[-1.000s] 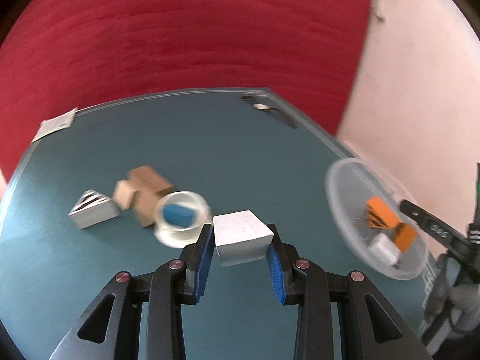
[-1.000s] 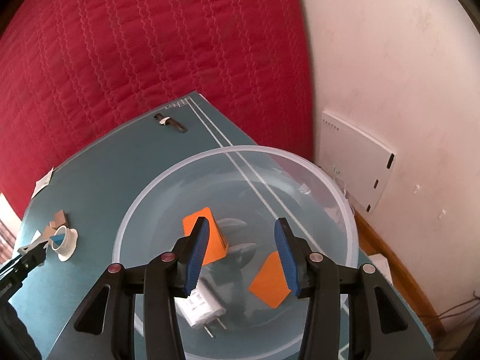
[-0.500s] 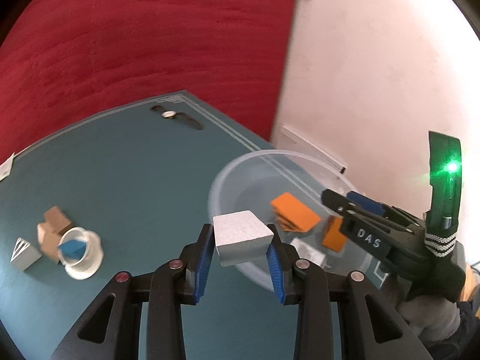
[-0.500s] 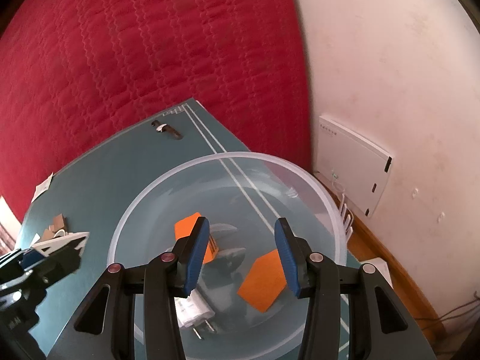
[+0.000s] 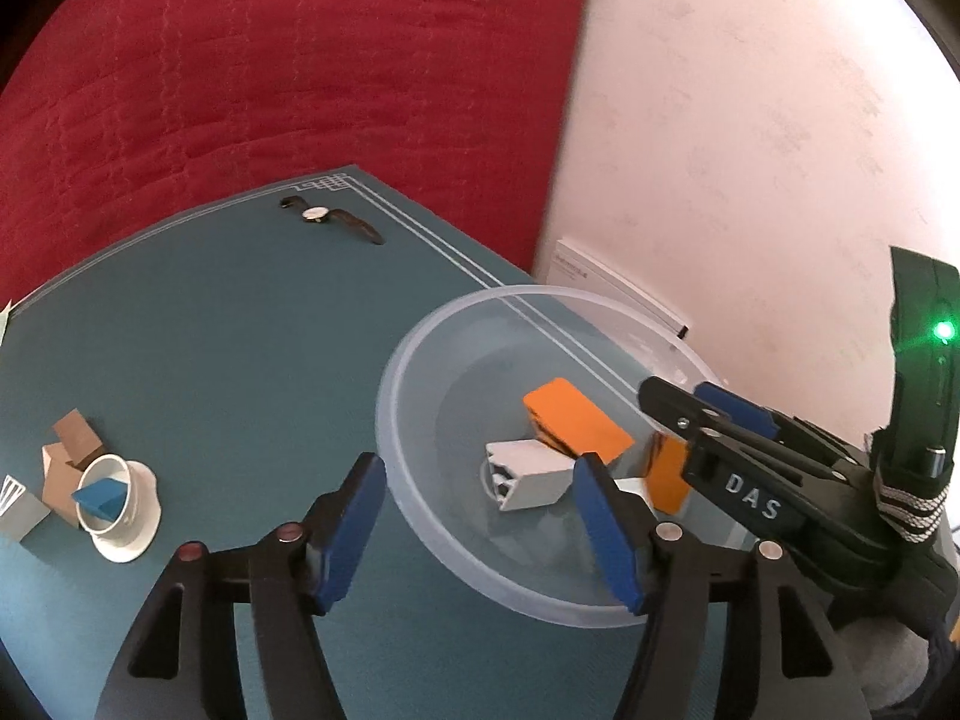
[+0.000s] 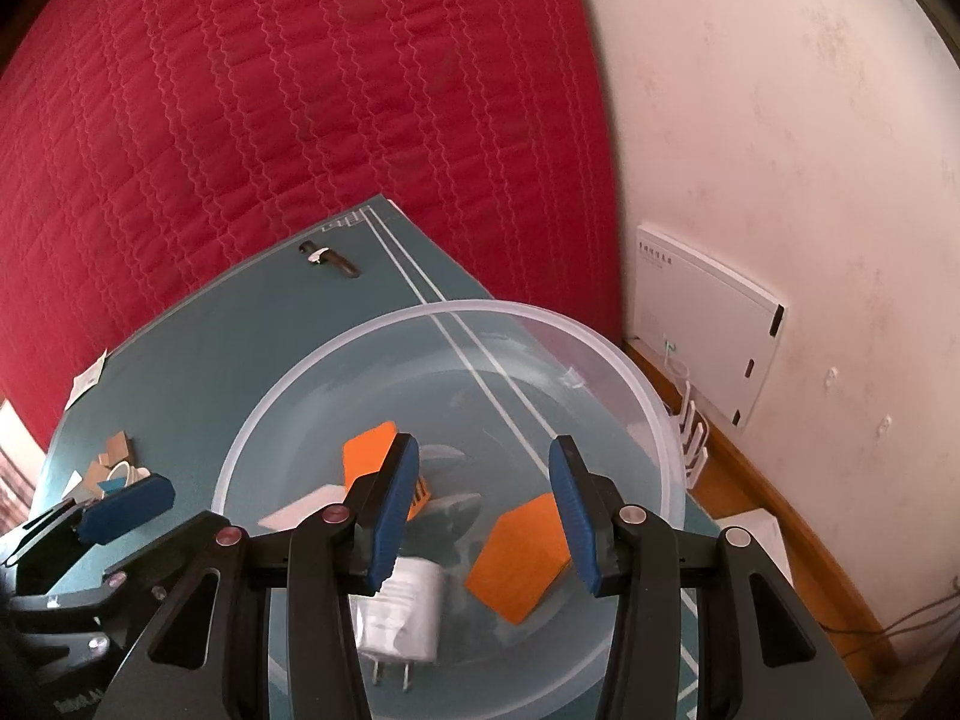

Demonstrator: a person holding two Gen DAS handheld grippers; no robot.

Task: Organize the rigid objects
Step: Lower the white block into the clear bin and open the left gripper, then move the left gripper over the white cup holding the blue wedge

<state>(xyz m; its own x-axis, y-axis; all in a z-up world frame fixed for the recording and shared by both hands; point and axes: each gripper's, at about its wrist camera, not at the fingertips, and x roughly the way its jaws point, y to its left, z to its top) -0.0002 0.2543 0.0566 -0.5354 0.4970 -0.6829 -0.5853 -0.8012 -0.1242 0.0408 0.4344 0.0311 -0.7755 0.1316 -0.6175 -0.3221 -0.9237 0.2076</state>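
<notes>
Now white block [image 5: 528, 474] in bowl [image 5: 420, 354], beyond opening jaws

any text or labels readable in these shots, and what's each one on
"DAS": white letters on the black body of the right gripper.
White wall panel: a short line of print near its top edge, too small to read.
Paper slip at the table's far edge: a dark mark, unreadable.
Nothing else legible.

Translucent smooth plastic bowl [image 5: 420, 546] on matt teal mat [image 5: 240, 324]; quilted red cloth [image 6: 240, 120].
</notes>
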